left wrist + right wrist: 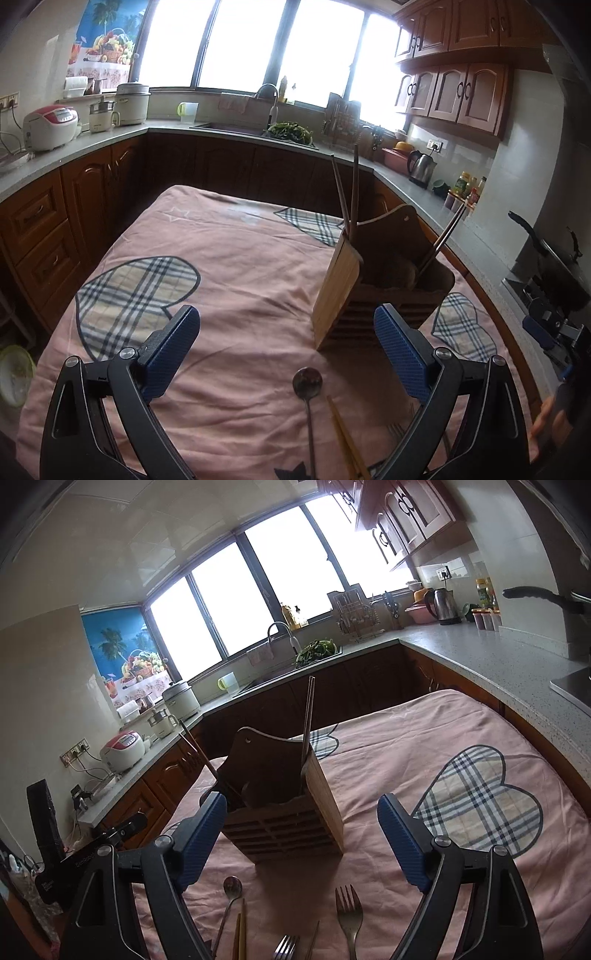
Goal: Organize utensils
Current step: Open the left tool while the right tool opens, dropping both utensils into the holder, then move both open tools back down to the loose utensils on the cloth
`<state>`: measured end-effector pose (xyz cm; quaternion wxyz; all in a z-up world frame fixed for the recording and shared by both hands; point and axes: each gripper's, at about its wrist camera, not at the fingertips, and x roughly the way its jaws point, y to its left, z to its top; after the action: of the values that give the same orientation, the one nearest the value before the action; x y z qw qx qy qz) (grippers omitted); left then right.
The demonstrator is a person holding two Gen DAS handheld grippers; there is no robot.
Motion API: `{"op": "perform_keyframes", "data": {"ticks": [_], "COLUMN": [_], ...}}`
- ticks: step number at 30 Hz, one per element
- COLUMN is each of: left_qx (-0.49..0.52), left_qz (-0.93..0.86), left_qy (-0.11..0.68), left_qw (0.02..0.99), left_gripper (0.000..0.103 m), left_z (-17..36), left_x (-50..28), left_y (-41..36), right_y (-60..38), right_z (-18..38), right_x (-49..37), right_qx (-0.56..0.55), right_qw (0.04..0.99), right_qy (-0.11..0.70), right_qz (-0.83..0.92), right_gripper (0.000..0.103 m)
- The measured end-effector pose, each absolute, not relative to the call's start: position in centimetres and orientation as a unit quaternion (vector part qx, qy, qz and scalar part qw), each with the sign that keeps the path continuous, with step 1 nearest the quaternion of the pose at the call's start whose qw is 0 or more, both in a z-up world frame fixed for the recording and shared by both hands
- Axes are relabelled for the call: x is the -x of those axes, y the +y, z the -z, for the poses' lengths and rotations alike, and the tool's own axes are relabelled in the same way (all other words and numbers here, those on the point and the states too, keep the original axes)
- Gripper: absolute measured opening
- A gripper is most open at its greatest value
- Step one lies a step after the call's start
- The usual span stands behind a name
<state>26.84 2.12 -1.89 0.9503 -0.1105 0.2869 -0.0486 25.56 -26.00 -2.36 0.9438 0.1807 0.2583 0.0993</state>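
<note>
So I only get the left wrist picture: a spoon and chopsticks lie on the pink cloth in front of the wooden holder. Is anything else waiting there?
Observer: Yes. The right wrist view shows a fork lying right of the spoon, and a second fork at the bottom edge.
Operator: Are the other tongs holding anything?
Observer: No. The right tongs stand open and empty, pointing at the wooden holder.
</note>
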Motion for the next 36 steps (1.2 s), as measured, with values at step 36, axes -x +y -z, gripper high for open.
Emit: {"op": "perform_keyframes", "data": {"ticks": [36], "left_qx": [0.078], "left_qz": [0.045], "left_qy": [0.387], "left_qw": [0.918], "left_gripper": [0.097], "left_z": [8.6], "left_x": [-22.7], "left_y": [1.8], "right_y": [-24.3], "right_z": [9.7], "right_x": [-19.8], "right_qx": [-0.171], "right_qw": [0.909], "right_qy": [0.367], "right_qz": [-0.096], "right_gripper": [0.056]}}
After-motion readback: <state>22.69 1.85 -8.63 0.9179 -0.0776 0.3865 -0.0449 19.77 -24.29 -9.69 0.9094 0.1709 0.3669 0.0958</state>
